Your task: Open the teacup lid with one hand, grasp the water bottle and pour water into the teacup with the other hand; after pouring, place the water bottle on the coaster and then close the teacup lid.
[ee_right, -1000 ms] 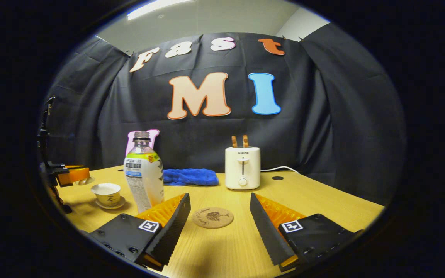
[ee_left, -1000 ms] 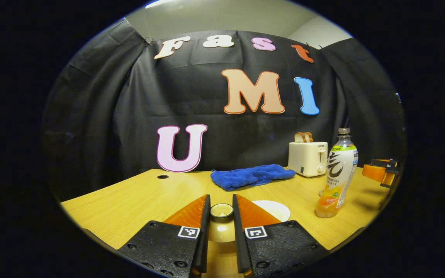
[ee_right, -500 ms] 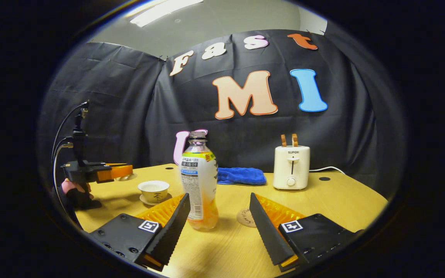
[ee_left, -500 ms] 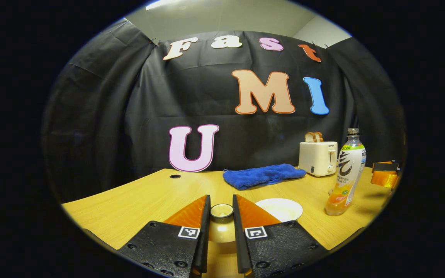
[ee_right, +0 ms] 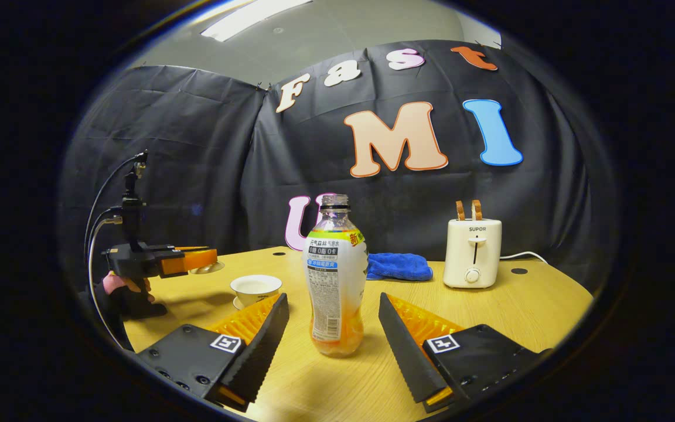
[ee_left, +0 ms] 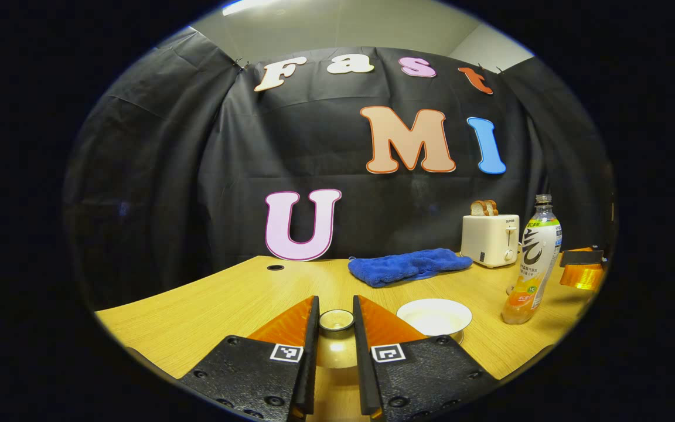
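My left gripper [ee_left: 335,337] is clamped on the teacup lid [ee_left: 336,320], held above the wooden table [ee_left: 208,310]. My right gripper [ee_right: 333,337] stands wide apart, the water bottle [ee_right: 335,275] upright between its fingers, untouched. The open teacup [ee_right: 255,288] sits beyond, left of the bottle. Farther back lie a blue cloth [ee_right: 399,266] and a toaster [ee_right: 471,252].

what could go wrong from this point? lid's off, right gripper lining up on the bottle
1. The tall capless plastic bottle stands between the open right gripper fingers, not yet gripped; an off-centre close could tip it and spill.
2. The small uncovered ceramic teacup sits close beside the bottle; a sweeping finger might knock it.
3. The left gripper pinches the small round lid by its knob alone; it may slip during pouring.
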